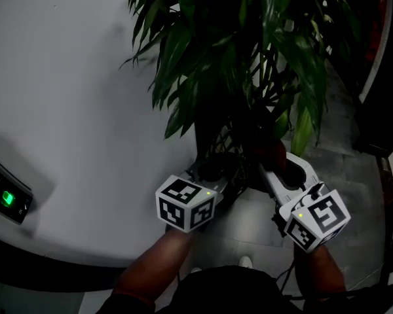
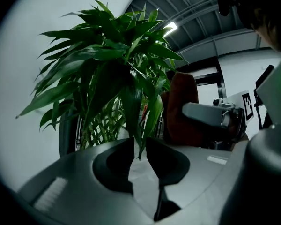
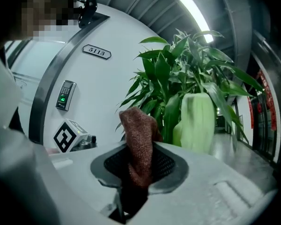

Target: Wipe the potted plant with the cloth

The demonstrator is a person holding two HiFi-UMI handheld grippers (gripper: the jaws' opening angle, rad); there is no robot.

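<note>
Nearest, at the bottom centre of the head view, the person's forearms carry the two tools side by side, both pointing into the foliage. The left hand-held gripper (image 2: 139, 148) has its jaws apart. A drooping leaf tip (image 2: 140, 144) hangs in the gap between them with neither pad pressing on it. The right hand-held gripper (image 3: 140, 162) is clamped on the cloth (image 3: 138, 130), a red-brown knit rag that stands up out of the jaws in a loose fold. In the left gripper view the rag shows at centre right, just beside the foliage.

Just beyond them is the potted plant (image 1: 249, 57), filling the upper centre of the head view with long dark green leaves. Its pot is lost in shadow under them. Behind it curves a white wall (image 1: 65, 77) with a keypad (image 1: 10, 198) showing a green light at lower left. Grey floor (image 1: 340, 129) lies to the right.

The wipe looks about to start on that one leaf, and several things could spoil it:
- Only the tip sits between the left jaws, so a late or off-line close would probably miss it.
- A hard close could crease or tear the blade.
- An unsupported leaf would likely bend away from the cloth instead of coming clean.
- The cloth's floppy upper fold may fold back or drag free.
- A pull along the leaf could tug its stem.
</note>
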